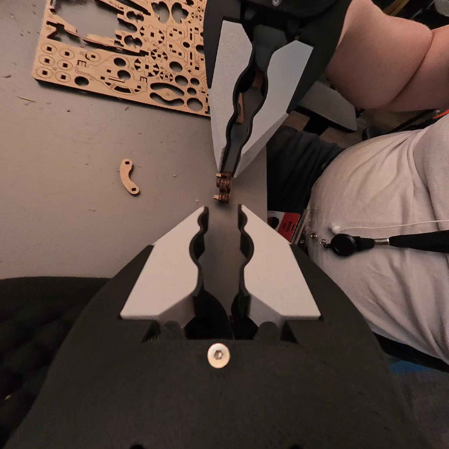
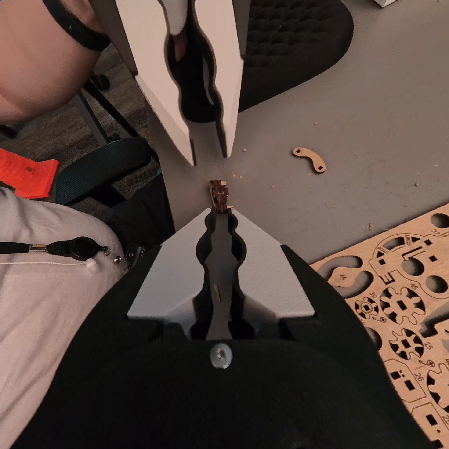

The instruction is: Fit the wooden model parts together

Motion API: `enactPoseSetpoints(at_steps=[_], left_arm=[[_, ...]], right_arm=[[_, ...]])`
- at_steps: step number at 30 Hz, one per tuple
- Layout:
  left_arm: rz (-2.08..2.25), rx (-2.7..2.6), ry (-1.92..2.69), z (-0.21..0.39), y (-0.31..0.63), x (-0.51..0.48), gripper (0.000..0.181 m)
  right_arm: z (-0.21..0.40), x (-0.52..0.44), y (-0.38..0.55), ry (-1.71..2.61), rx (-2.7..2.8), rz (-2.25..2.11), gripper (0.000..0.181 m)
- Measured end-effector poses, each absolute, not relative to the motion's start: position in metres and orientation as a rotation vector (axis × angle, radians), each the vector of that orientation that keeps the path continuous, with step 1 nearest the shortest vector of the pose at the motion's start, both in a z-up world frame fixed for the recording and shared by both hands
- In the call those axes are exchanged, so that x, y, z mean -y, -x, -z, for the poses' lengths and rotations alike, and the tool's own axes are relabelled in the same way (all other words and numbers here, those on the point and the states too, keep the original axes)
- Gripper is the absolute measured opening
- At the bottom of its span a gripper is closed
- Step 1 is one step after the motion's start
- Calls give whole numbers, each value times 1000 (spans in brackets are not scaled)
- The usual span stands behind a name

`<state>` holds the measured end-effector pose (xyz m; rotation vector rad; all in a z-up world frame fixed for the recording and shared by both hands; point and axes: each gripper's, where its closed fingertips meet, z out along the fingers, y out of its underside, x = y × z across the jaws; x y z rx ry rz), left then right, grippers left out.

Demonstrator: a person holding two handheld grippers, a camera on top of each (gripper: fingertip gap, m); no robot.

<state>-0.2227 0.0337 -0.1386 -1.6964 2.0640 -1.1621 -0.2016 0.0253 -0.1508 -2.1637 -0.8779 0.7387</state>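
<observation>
While the right gripper (image 2: 220,210) pinches the wooden assembly (image 2: 218,195), the left gripper (image 1: 222,209) waits.
Left's jaws gape just beside that assembly; a curved piece (image 1: 128,176) lies near it.

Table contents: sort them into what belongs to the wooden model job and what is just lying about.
Job:
small wooden assembly, pinched in right claw
curved wooden link
laser-cut parts sheet
left claw, open

Lying about:
orange packet
wood crumbs

Looks like an office workspace: a plain grey table (image 2: 364,145) dusted with wood crumbs, a laser-cut plywood parts sheet (image 1: 109,65) lying on it, carpet and office chair legs (image 2: 97,116) below, a black mesh chair seat (image 2: 291,48) alongside.
</observation>
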Motion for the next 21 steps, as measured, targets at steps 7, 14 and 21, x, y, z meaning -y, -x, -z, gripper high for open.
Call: enactPoseSetpoints(at_steps=[7,14,21], left_arm=[[863,-2152,1546,151,223,-36,33],[810,-2181,1467,158,211,-29,39],[795,-2187,1426,158,212,-28,22]], right_arm=[[151,-25,202,2139,905,-686,7],[151,-25,202,2114,942,-626,7],[151,-25,202,2092,981,-568,7]])
